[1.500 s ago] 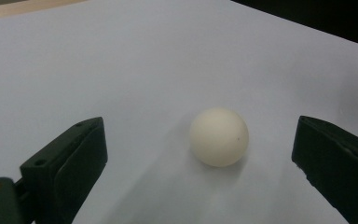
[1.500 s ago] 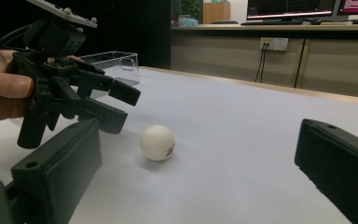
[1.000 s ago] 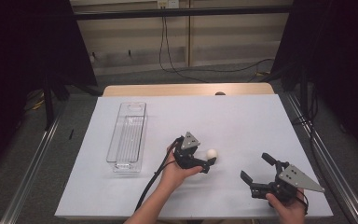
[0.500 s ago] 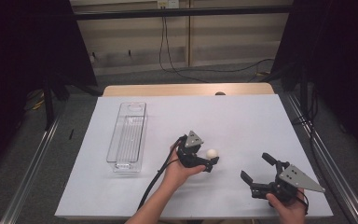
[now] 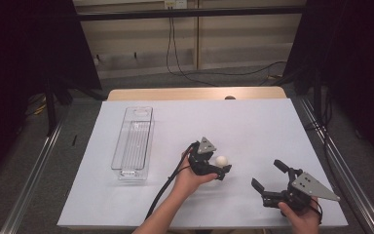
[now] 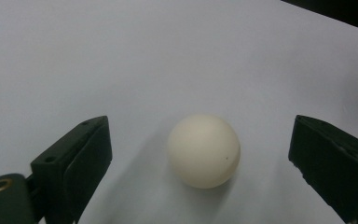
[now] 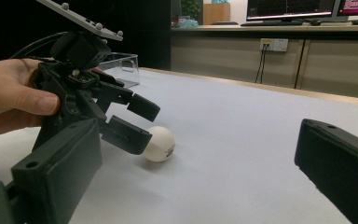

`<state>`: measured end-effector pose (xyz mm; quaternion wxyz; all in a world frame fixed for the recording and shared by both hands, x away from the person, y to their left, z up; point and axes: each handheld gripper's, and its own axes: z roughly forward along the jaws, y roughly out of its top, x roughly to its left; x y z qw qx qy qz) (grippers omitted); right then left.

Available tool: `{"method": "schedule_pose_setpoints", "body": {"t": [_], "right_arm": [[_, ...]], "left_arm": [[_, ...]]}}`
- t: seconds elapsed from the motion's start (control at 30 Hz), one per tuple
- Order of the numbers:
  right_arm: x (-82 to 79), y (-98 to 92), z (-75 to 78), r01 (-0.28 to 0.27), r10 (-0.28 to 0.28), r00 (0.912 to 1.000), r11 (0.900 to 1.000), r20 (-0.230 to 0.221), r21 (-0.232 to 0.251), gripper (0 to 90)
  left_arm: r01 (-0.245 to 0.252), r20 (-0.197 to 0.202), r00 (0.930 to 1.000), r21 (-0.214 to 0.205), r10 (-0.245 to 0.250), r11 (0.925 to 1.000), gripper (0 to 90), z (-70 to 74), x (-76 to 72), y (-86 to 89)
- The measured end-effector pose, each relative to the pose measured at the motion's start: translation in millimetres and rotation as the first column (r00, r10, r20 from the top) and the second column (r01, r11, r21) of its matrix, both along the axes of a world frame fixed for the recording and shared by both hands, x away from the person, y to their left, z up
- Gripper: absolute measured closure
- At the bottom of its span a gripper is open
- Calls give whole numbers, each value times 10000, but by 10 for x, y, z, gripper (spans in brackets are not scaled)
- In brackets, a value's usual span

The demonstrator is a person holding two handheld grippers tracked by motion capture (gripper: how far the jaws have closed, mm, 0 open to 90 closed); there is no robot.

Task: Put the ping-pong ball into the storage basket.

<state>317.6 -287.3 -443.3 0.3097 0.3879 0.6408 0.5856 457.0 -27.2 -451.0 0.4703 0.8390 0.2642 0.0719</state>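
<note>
Now: white ball [image 5: 222,160] on white table sheet [image 5: 253,122], well apart to the right of clear plastic tray [image 5: 133,141], which lies lengthwise nr sheet's left side. L gripper [image 5: 221,168] sits at the ball, jaws either side of it; in left gripper view ball [image 6: 203,150] is btwn the jaws w/ a visible gap each side, not pinched. Jaws spread, have just been closing a bit, pads not on ball. R gripper [image 5: 269,183] rests nr the ball on its right, toward the person's edge, clear of it, jaws spread wide, nothing btwn them. Right gripper view: ball [image 7: 158,143] on sheet just beyond L gripper's [image 7: 137,122] jaws, tray [image 7: 121,68] behind it
</note>
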Motion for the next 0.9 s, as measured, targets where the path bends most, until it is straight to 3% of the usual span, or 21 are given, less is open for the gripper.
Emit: {"method": "schedule_pose_setpoints", "body": {"t": [0.4,0.53,0.6,0.67,0.77,0.83,0.9], "right_arm": [[0,9,-4,42,-41,9999,10000,-98,34,2],[1,7,-5,-7,7,10000,10000,-81,-2,2],[1,6,-4,-2,2,10000,10000,-82,-8,2],[0,5,-3,2,-2,10000,10000,-79,-5,2],[1,3,-3,4,-4,10000,10000,-59,14,2],[1,1,-4,-5,5,10000,10000,-65,15,2],[0,-4,0,-12,12,10000,10000,-60,29,2]], "left_arm": [[132,-89,9999,200,-131,9997,210,-54,32,-45],[310,-174,9994,498,-301,9983,251,-50,45,-63],[253,8,9997,482,-254,9985,262,-61,48,-81],[480,-58,9988,858,-477,9952,282,-38,55,-111],[598,-185,9981,986,-583,9933,304,-49,62,-143],[536,-182,9985,779,-523,9955,326,-65,55,-161],[514,-140,9986,995,-502,9937,369,-60,47,-171]]}}
